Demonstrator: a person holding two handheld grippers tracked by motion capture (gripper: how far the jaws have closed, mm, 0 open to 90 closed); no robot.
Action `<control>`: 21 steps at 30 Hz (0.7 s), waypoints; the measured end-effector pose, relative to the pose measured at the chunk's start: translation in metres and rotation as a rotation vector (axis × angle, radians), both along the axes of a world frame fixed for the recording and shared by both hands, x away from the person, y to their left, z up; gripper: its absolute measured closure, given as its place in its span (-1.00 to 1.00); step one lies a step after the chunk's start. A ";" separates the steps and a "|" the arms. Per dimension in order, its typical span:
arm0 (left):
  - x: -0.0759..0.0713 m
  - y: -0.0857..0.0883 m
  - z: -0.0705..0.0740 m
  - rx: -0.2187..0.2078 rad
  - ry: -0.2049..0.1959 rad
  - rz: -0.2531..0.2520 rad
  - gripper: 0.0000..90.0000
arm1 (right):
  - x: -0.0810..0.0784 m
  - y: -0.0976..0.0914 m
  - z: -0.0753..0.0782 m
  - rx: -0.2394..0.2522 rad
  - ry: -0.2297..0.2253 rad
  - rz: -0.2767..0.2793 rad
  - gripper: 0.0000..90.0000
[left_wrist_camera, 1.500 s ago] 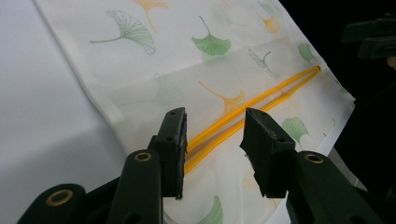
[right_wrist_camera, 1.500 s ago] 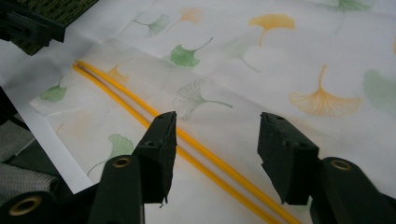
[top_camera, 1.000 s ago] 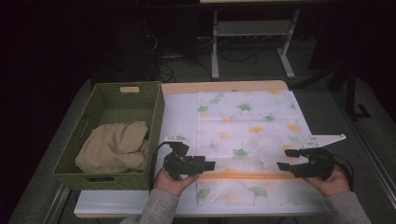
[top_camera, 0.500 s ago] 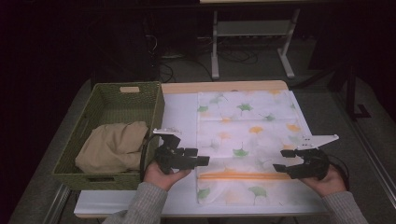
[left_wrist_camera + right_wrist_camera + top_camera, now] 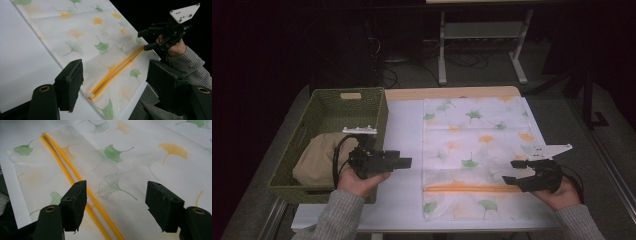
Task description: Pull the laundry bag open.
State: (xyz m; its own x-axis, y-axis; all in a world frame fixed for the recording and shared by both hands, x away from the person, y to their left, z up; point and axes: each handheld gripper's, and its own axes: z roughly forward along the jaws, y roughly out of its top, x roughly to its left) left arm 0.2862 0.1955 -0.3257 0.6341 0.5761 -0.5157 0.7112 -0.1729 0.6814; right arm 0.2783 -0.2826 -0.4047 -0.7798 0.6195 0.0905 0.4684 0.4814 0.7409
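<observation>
While the leaf-print cloth (image 5: 474, 155) lies flat on the desk (image 5: 404, 137), its orange zip (image 5: 472, 189) running crosswise, the right claw (image 5: 511, 171), nearer, and the left claw (image 5: 406, 161) both gape empty, the left one's jaws having just opened.

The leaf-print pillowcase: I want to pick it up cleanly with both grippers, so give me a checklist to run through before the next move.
1. Left gripper open, jaws having just been opening, nothing between them: ok.
2. Right gripper open, nothing held: ok.
3. Leaf-print pillowcase lies flat on the white table: ok.
4. Orange zipper looks closed along its length: ok.
5. Left gripper over the pillowcase's edge: not ok, it is off to the side near the green basket.
6. Room in the basket beside the beige cloth: cannot tell.
</observation>
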 end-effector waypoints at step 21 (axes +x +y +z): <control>-0.001 0.047 0.006 -0.001 0.010 0.065 -0.40 | 0.005 0.009 -0.005 -0.026 0.002 0.024 -0.31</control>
State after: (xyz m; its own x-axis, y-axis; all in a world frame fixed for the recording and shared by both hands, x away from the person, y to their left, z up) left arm 0.2848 0.2427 -0.3195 0.5904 0.6156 -0.5220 0.7274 -0.1257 0.6746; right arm 0.2837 -0.2734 -0.4093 -0.7945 0.6025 0.0760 0.4574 0.5114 0.7275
